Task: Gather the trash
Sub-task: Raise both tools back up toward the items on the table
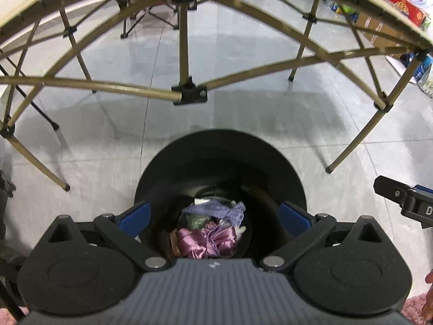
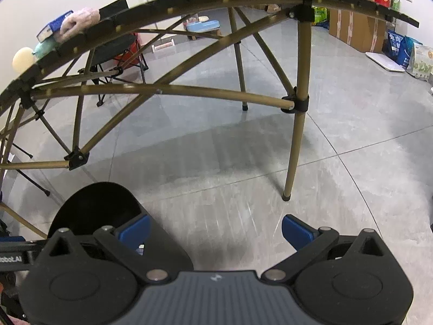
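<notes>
Directly above the black bin [image 1: 216, 162], the left gripper [image 1: 213, 216] is hanging with its jaws spread wide and empty; purple and lilac trash [image 1: 208, 238] is lying at the bin's bottom. Beside it, the right gripper [image 2: 215, 231] is hovering open over the floor [image 2: 270, 162].

"obot.AI" is printed on the left gripper [image 2: 10, 257]; other labels are illegible.

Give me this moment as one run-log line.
left gripper: open, empty, above black bin | bin: holds purple pouch, lilac cloth | right gripper: open, empty, over floor beside bin
</notes>
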Motion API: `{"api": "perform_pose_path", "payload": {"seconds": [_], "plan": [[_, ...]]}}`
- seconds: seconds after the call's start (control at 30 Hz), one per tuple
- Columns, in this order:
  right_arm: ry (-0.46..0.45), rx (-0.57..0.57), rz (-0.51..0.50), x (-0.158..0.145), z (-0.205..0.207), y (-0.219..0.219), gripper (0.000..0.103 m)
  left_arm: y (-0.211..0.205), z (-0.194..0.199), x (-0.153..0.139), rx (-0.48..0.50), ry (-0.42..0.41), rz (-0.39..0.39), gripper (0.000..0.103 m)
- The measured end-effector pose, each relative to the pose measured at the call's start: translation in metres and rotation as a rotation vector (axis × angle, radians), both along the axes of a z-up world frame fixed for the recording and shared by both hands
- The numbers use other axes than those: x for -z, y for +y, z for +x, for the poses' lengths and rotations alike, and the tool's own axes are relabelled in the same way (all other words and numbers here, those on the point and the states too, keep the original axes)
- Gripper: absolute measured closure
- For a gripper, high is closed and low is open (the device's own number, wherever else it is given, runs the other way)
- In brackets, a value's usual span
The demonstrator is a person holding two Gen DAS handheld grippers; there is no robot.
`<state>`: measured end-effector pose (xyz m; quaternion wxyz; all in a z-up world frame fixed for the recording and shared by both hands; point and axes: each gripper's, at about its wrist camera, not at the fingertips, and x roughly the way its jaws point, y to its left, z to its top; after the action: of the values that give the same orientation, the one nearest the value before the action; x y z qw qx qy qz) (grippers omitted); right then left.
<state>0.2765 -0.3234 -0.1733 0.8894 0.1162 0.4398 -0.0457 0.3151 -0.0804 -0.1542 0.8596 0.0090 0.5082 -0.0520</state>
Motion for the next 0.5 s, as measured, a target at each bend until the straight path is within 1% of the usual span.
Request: {"api": "perform_pose_path", "payload": {"seconds": [0.2,0.3,0.5], "plan": [[-0.055,0.006,0.0,-0.013,-0.005,0.0,0.0,0.005,-0.01,-0.023,0.003,-0.096,-0.004,0.0],[-0.109,0.007,0.005,-0.024,-0.01,0.001,0.0,0.008,-0.015,-0.036,0.002,-0.142,-0.019,0.0],[-0.226,-0.001,-0.011,-0.049,-0.017,0.007,0.0,0.016,-0.026,-0.066,-0.01,-0.261,-0.051,0.0]]}}
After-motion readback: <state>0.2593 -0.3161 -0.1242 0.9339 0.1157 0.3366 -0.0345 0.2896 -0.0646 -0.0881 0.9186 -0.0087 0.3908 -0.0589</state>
